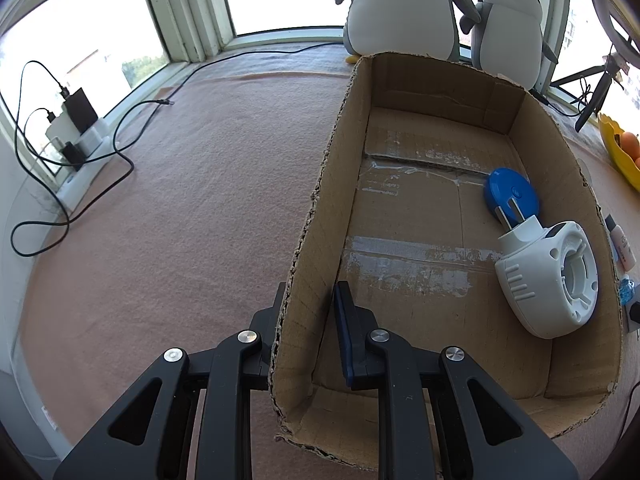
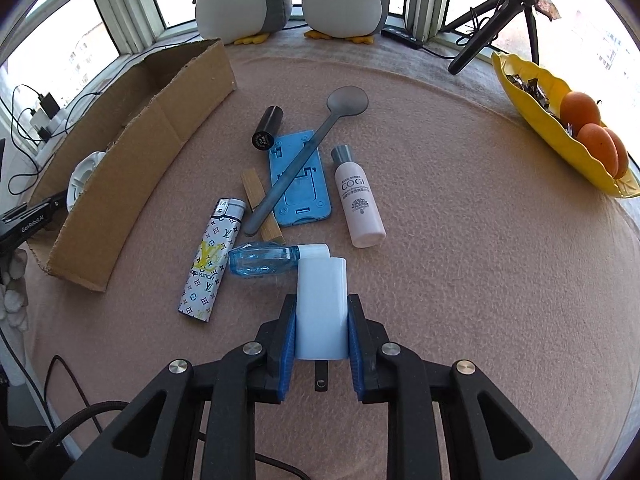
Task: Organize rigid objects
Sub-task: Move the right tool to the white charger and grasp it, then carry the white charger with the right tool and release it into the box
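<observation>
While the right gripper (image 2: 322,330) has both blue pads pressed flat on a white block (image 2: 322,308) — closed on it, low over the pink cloth (image 2: 460,240) — the left gripper (image 1: 307,320) straddles the near wall of the cardboard box (image 1: 316,216), one finger outside and one inside; whether it pinches the wall cannot be told.

Stowed in the box, toward 3 o'clock: blue disc (image 1: 510,194), white plug-in device (image 1: 548,276).

Still loose, at 12 o'clock from the right fingers: clear blue bottle (image 2: 262,262), patterned lighter (image 2: 212,256), wooden strip (image 2: 260,204), grey spoon (image 2: 304,152) lying across a blue plate (image 2: 302,184), black cylinder (image 2: 268,128), pink COGI bottle (image 2: 358,196).

Judgement — early; most items remain.

Obscured: the block's underside and the small dark tab beneath it; the box interior from the right view.
</observation>
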`<action>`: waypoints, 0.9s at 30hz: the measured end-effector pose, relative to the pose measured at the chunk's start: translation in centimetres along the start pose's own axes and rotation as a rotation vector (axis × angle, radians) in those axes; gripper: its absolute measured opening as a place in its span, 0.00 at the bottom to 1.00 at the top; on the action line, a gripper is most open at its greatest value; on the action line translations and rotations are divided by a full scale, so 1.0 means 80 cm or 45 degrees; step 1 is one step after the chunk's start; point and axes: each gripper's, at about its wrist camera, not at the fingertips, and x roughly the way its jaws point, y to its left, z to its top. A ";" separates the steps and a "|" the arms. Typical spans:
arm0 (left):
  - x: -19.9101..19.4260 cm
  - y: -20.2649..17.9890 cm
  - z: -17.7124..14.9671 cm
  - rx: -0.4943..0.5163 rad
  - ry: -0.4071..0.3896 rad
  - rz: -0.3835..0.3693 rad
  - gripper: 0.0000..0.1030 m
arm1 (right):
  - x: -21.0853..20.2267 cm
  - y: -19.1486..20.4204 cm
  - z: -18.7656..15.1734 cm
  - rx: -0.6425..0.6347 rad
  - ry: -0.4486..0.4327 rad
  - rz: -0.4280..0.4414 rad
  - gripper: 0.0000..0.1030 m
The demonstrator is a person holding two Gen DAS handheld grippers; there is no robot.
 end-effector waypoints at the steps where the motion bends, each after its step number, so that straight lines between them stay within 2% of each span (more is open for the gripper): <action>1: 0.000 0.000 0.000 0.000 0.000 0.000 0.17 | -0.002 0.000 -0.001 0.005 -0.003 0.001 0.20; 8: 0.001 -0.001 0.000 -0.009 -0.004 -0.008 0.17 | -0.040 0.016 0.007 -0.004 -0.074 0.039 0.20; 16: 0.002 0.002 -0.001 -0.020 -0.009 -0.021 0.17 | -0.083 0.078 0.051 -0.082 -0.199 0.177 0.20; 27: 0.004 0.008 -0.001 -0.048 -0.010 -0.056 0.17 | -0.069 0.184 0.082 -0.252 -0.200 0.335 0.20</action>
